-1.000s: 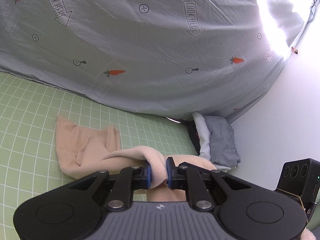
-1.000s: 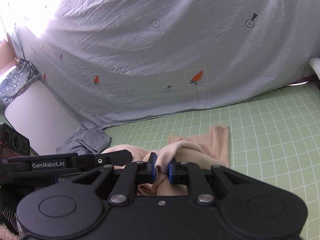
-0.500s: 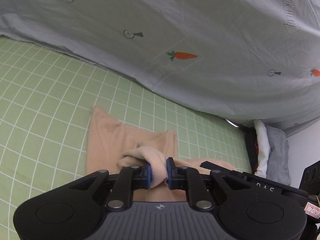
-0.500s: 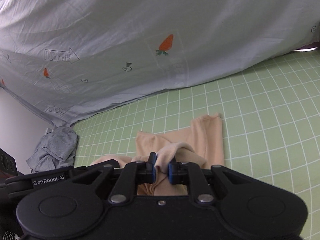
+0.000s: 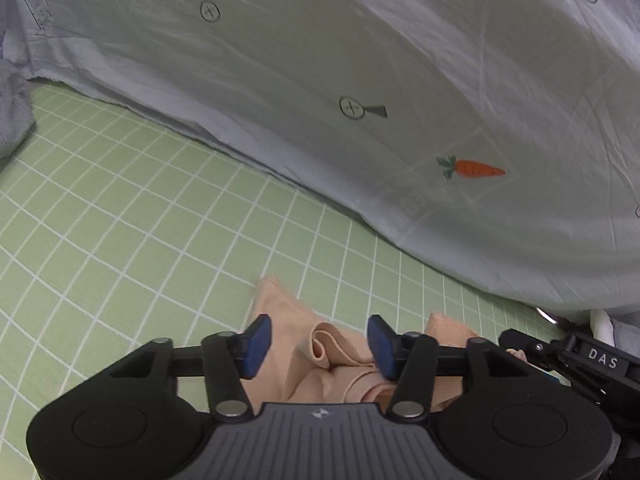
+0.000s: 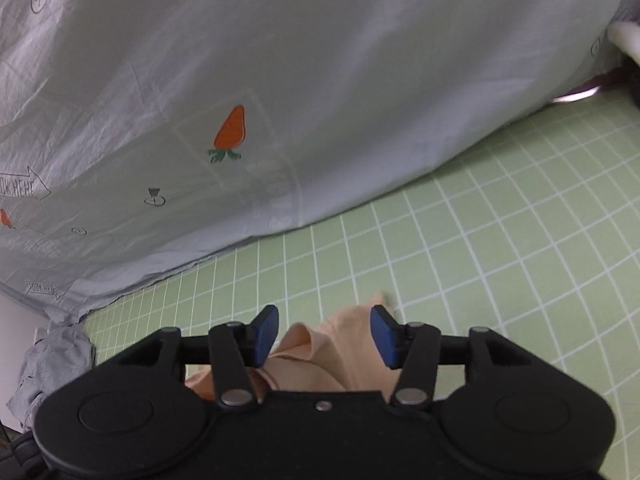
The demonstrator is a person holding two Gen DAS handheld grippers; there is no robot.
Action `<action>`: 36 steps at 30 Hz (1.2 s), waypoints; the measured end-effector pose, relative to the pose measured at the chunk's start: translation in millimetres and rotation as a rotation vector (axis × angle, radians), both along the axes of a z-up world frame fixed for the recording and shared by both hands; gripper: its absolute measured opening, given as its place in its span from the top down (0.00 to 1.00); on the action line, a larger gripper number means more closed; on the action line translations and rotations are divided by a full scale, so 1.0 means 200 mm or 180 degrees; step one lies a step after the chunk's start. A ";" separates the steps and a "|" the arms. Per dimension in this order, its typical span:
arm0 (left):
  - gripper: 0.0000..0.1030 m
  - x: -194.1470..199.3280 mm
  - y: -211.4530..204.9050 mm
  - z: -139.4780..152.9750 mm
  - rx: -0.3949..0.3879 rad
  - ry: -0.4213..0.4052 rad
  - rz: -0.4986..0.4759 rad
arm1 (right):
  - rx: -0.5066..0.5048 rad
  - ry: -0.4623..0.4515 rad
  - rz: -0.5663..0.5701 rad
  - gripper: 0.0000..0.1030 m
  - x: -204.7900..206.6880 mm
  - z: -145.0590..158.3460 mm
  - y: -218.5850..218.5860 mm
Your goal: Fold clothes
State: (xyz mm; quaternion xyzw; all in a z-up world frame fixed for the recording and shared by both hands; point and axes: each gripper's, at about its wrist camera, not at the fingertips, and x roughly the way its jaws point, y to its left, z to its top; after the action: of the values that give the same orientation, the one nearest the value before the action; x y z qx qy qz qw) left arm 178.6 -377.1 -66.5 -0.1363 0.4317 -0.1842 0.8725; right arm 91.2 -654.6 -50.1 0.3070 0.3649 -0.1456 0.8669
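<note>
Your left claw and right claw both opening, pads off peach garment, which lies bunched between jaws on green grid mat. Carrot-print sheet hangs behind.

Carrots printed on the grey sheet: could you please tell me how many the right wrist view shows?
2. One carrot sits left of centre on the sheet; another carrot is cut off at the left edge. Others may lie outside the view.

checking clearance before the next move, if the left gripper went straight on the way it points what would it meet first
Most likely the peach garment lying between the opening jaws of the left gripper, then the green grid mat; depth is unclear.
</note>
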 end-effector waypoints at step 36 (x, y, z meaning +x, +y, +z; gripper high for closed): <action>0.47 -0.06 0.02 -0.37 0.0056 0.0458 -0.0243 | 0.0067 0.0345 0.0340 0.68 -0.06 -0.39 0.13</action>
State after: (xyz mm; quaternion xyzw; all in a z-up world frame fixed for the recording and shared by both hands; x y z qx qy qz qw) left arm 166.1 -373.6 -141.4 -0.1249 0.4998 -0.2032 0.8327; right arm 79.6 -628.2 -127.9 0.2878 0.4286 -0.1117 0.8491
